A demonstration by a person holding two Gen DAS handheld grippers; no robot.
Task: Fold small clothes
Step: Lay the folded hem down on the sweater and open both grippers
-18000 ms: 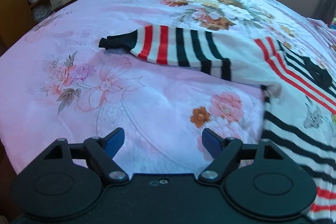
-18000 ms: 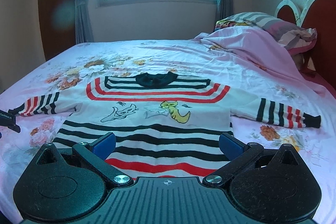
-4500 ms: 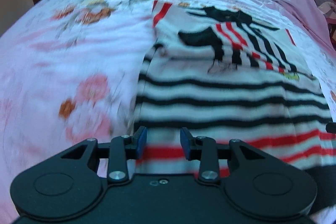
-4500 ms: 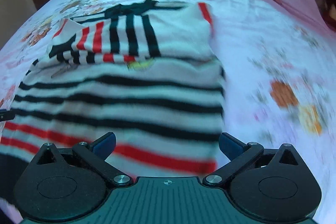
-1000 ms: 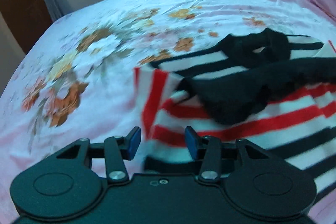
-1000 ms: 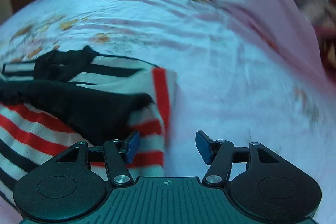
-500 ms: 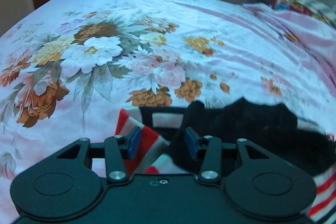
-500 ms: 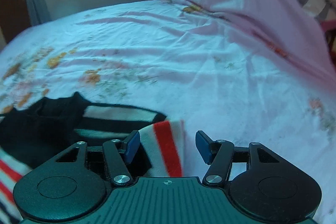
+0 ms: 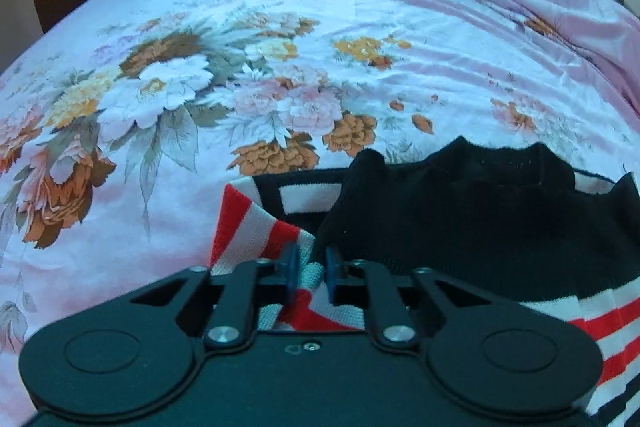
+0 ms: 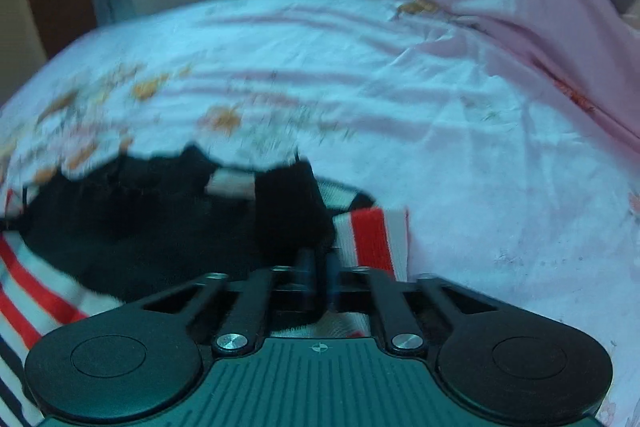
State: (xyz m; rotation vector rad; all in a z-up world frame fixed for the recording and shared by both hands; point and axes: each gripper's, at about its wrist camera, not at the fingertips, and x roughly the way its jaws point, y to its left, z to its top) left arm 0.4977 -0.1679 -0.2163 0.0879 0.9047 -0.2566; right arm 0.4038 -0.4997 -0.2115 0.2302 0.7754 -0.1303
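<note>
Both grippers' fingers just closed, left gripper (image 9: 308, 269) and right gripper (image 10: 319, 273) pinching sweater (image 9: 460, 219) corners

A small knitted sweater (image 9: 460, 219) in white with red and black stripes is seen folded on a floral pink bedsheet (image 9: 200, 87). A black ribbed band is laid over its upper part, beside the black collar. One striped corner is pinched at the left, another at the right (image 10: 372, 239). The right view is blurred.
</note>
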